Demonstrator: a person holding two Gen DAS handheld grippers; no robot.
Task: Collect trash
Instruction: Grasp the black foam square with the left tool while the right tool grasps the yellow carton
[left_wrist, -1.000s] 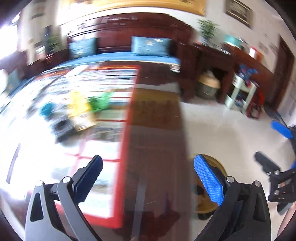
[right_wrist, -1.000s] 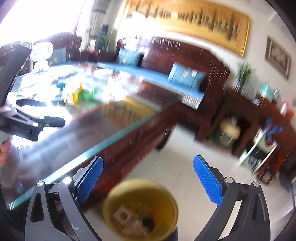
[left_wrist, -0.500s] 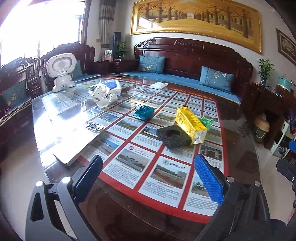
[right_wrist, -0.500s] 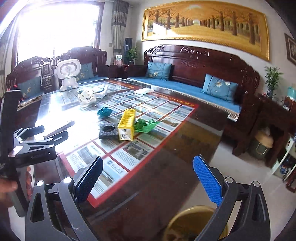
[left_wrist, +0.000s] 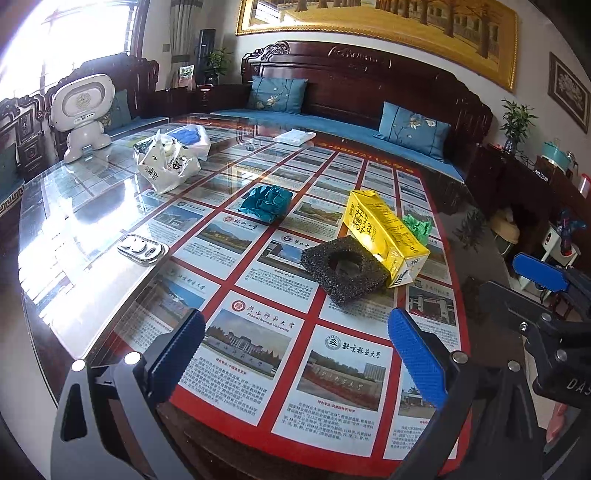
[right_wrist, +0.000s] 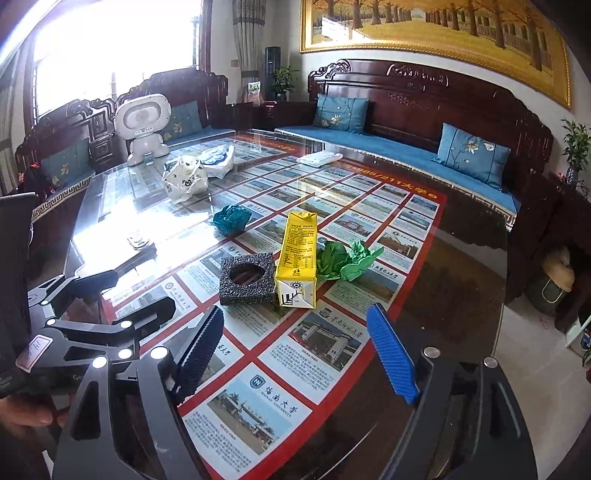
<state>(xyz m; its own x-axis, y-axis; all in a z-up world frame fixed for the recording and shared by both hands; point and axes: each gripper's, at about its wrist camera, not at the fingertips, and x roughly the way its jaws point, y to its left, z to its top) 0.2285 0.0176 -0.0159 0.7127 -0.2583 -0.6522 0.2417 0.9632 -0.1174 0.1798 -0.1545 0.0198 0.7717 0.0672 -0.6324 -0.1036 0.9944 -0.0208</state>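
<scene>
On the glass table lie a black foam square (left_wrist: 343, 272) (right_wrist: 248, 279), a yellow carton (left_wrist: 384, 234) (right_wrist: 298, 260) on its side, green crumpled paper (left_wrist: 418, 227) (right_wrist: 347, 259) and teal crumpled paper (left_wrist: 265, 202) (right_wrist: 231, 217). My left gripper (left_wrist: 295, 354) is open and empty above the table's near part, short of the foam. My right gripper (right_wrist: 295, 350) is open and empty, just short of the carton and foam. It also shows at the right edge of the left wrist view (left_wrist: 543, 288).
A white plastic bag (left_wrist: 166, 164) (right_wrist: 186, 177), a white toy robot (left_wrist: 83, 110) (right_wrist: 144, 123), a folded white cloth (left_wrist: 295, 136) and a metal tray (left_wrist: 142, 248) are on the table (left_wrist: 74, 236). Sofas surround it. The floor lies to the right (right_wrist: 532, 343).
Both grippers swung up from the yellow bin on the floor to face the table, then moved closer to the trash. Both stayed open and empty.
</scene>
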